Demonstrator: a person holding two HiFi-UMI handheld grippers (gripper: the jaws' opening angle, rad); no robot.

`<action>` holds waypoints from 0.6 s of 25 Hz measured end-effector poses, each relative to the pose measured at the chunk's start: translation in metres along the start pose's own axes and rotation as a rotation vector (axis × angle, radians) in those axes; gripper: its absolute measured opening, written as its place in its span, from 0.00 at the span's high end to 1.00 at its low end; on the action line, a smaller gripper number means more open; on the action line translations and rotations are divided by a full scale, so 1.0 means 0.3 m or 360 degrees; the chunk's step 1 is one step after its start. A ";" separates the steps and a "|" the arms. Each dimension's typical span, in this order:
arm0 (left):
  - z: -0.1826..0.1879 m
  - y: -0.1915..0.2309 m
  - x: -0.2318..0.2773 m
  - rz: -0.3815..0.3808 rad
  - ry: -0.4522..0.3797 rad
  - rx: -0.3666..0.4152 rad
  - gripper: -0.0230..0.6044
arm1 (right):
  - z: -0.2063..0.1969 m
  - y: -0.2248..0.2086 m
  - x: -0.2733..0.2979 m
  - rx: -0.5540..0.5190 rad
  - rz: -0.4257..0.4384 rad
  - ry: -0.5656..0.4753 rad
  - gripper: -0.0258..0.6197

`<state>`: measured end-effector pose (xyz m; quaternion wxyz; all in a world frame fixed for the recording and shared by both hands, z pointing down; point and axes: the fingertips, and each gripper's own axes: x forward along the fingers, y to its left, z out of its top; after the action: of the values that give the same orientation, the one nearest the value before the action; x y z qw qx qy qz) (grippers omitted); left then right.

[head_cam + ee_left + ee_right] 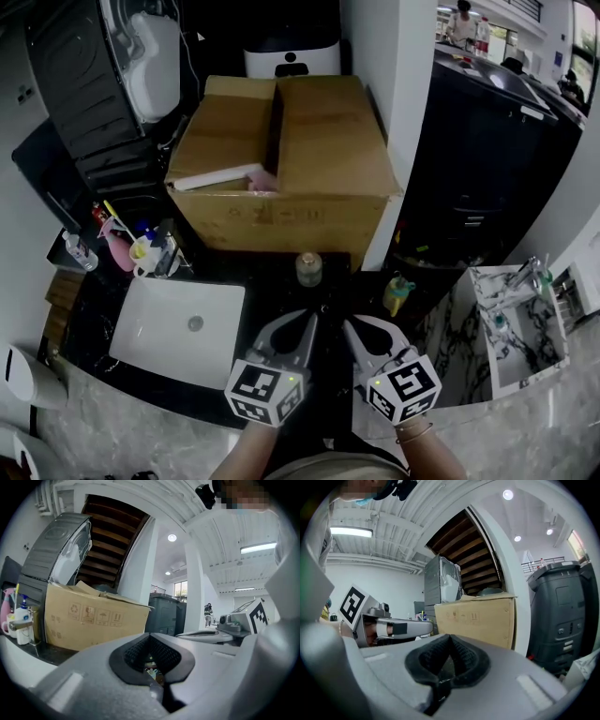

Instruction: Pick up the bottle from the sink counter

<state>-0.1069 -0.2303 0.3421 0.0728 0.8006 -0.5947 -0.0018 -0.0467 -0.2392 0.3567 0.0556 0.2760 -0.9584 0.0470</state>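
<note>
A small clear bottle (308, 268) stands upright on the dark sink counter (272, 291), just in front of a big cardboard box (291, 150). Both grippers hover side by side over the counter's near edge, short of the bottle and apart from it. My left gripper (311, 320) is shut with nothing between its jaws, and its tip points toward the bottle. The right gripper (348, 327) is shut and empty too. In the left gripper view the closed jaws (149, 637) hide the bottle. The right gripper view shows its closed jaws (449, 637) and the box (476, 618) beyond.
A white basin (178, 330) is sunk in the counter to the left. Behind it stand a pink bottle (117, 246), a white bottle (80, 251) and a mug (142, 255). A yellow-green spray bottle (398, 293) sits right of the grippers. A white pillar (398, 112) rises beside the box.
</note>
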 end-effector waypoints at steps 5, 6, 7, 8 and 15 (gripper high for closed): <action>-0.017 0.052 0.048 -0.0066 0.0043 -0.0003 0.96 | -0.012 -0.016 0.077 0.0017 -0.0028 0.0028 0.96; -0.022 0.065 0.056 -0.0074 0.0051 -0.0006 0.96 | -0.014 -0.017 0.091 0.0018 -0.0030 0.0032 0.96; -0.027 0.077 0.065 -0.0081 0.0059 -0.0006 0.96 | -0.015 -0.019 0.104 0.0020 -0.0037 0.0034 0.96; -0.032 0.089 0.074 -0.0090 0.0068 -0.0003 0.96 | -0.016 -0.025 0.117 0.0024 -0.0046 0.0033 0.96; -0.079 0.176 0.141 -0.0144 0.0171 0.0072 0.96 | -0.051 -0.052 0.214 0.0063 -0.0093 0.0068 0.96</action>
<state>-0.1428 -0.2828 0.3755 0.0863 0.8271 -0.5530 0.0514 -0.0911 -0.2842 0.3813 0.0720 0.3040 -0.9474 0.0701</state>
